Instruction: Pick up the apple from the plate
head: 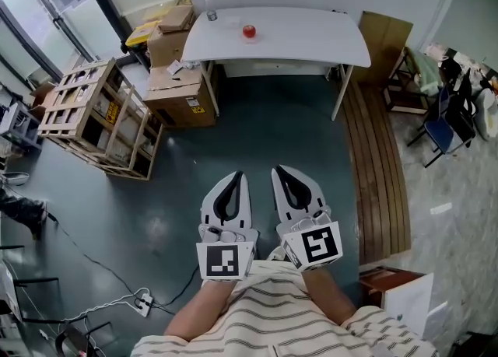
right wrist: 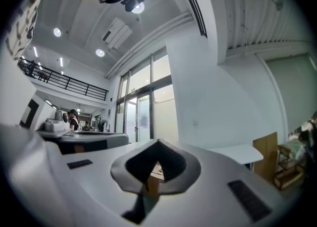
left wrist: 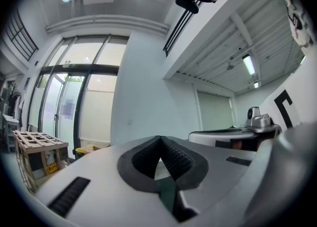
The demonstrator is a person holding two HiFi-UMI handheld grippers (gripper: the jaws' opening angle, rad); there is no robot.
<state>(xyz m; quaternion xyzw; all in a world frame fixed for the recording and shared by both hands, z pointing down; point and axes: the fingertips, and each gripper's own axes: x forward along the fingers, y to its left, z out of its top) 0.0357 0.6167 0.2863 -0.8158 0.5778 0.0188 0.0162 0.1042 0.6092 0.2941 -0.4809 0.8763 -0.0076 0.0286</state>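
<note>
A red apple (head: 249, 31) sits on a barely visible plate on the white table (head: 311, 40) at the far end of the room. My left gripper (head: 236, 176) and right gripper (head: 278, 170) are held side by side over the dark floor, far short of the table, both pointing toward it. Both are shut with nothing between the jaws. In the left gripper view the closed tips (left wrist: 159, 138) meet at a point; in the right gripper view the tips (right wrist: 158, 142) meet too, and the table edge (right wrist: 237, 153) shows beyond them.
A small can (head: 212, 15) stands at the table's left end. Cardboard boxes (head: 177, 75) and a wooden crate (head: 97, 118) stand left of the table. A wooden strip (head: 377, 169) runs along the right, with chairs (head: 440, 118) beyond. Cables (head: 117, 301) lie on the floor at lower left.
</note>
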